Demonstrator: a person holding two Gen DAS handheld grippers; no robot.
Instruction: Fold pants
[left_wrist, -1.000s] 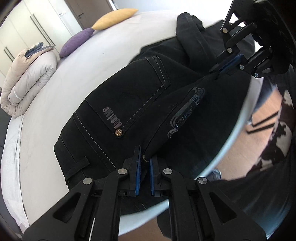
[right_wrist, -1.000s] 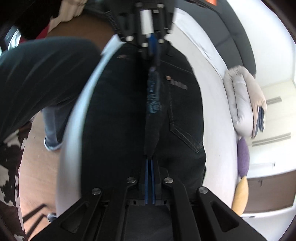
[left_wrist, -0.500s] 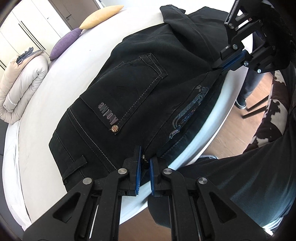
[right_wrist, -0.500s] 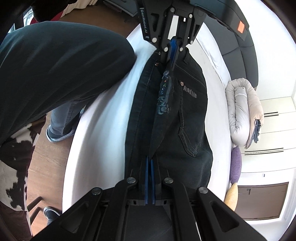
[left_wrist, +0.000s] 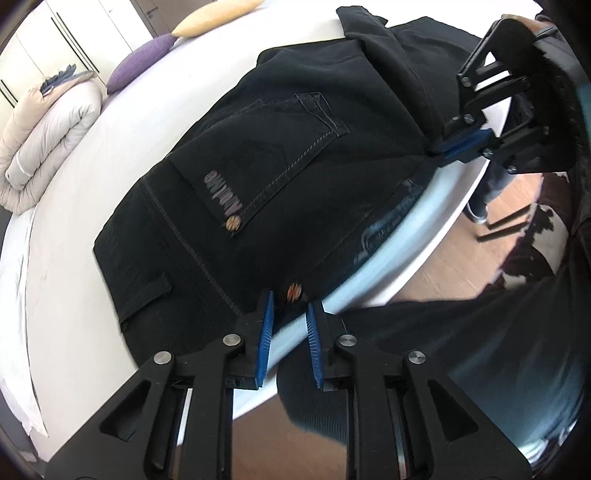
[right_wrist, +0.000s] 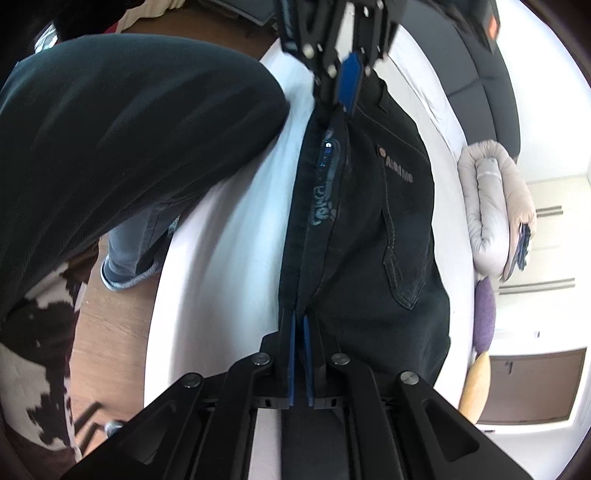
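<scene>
The black denim pants (left_wrist: 280, 177) lie flat on the round white bed (left_wrist: 92, 192), close to its near edge. The left gripper (left_wrist: 290, 325) sits at the waist end, by the bed's edge. The right gripper (right_wrist: 299, 328) is at the other end of the same edge. Across the bed, a rolled beige quilt (left_wrist: 44, 136) lies beside a purple cushion (left_wrist: 142, 62) and a yellow cushion (left_wrist: 218, 14).

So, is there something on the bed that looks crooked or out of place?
Yes. The black pants lie at the very rim of the white bed, their near edge running along the drop to the floor. A loose flap of fabric is bunched on top, not flat. The folded duvet looks tidy.
</scene>
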